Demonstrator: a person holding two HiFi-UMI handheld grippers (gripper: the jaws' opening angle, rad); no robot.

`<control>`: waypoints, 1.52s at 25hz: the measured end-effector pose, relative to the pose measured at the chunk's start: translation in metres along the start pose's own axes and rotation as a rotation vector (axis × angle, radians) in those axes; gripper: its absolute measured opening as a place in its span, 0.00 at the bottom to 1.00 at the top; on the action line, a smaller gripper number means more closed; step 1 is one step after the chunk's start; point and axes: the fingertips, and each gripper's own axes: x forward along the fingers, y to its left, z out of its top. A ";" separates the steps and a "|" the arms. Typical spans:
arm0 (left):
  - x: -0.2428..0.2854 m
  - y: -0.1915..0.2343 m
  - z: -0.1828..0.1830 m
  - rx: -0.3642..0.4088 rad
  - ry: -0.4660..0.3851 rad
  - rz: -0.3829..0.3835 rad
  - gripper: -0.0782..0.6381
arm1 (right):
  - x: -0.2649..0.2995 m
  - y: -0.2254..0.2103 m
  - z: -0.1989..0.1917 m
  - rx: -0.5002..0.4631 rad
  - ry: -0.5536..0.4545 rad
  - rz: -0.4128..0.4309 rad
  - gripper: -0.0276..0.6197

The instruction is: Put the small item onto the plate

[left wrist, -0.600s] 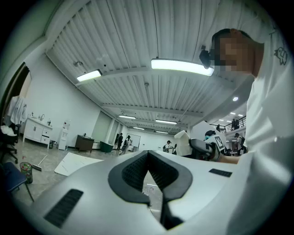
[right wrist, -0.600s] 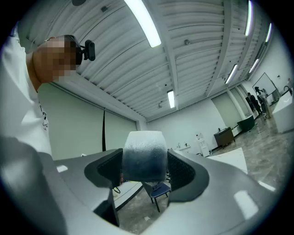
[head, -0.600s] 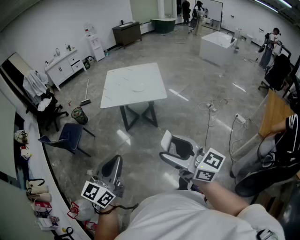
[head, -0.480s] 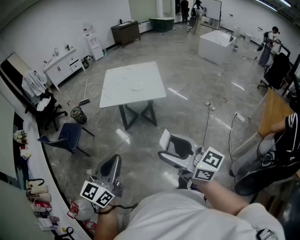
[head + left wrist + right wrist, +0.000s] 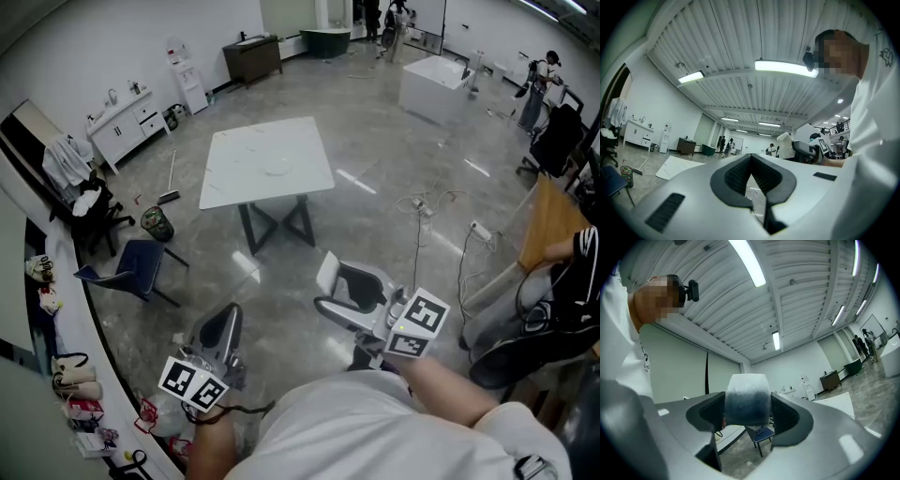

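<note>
Two grippers sit close against my body at the near edge of the head view, both aimed forward and tipped slightly upward towards the far white table [image 5: 246,178]. The left gripper [image 5: 223,328] is low on the left with its jaws closed tip to tip and nothing between them; its own view shows the dark ribbed pads [image 5: 736,176] meeting at a point above a narrow gap. The right gripper [image 5: 330,287] is held a little farther out on the right, and its jaws are clamped on the small item [image 5: 747,398], which sits between the pads with both sides touching. From the head view I cannot make the item out, and my white shirt cuts off both hands, leaving only the checkered marker cubes and part of the right forearm [image 5: 441,382]. The item is a squat, matte cylinder, pale on top and darker grey lower down. The gripper shells are smooth light-grey plastic. The table has a faintly veined white top on dark crossed legs, well apart from both grippers across a glossy grey floor, and a faint round outline on it seems to be the plate [image 5: 277,169].
</note>
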 end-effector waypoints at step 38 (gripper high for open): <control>0.335 0.169 -0.026 -0.021 0.021 0.162 0.12 | 0.102 -0.378 0.045 0.019 0.064 0.134 0.49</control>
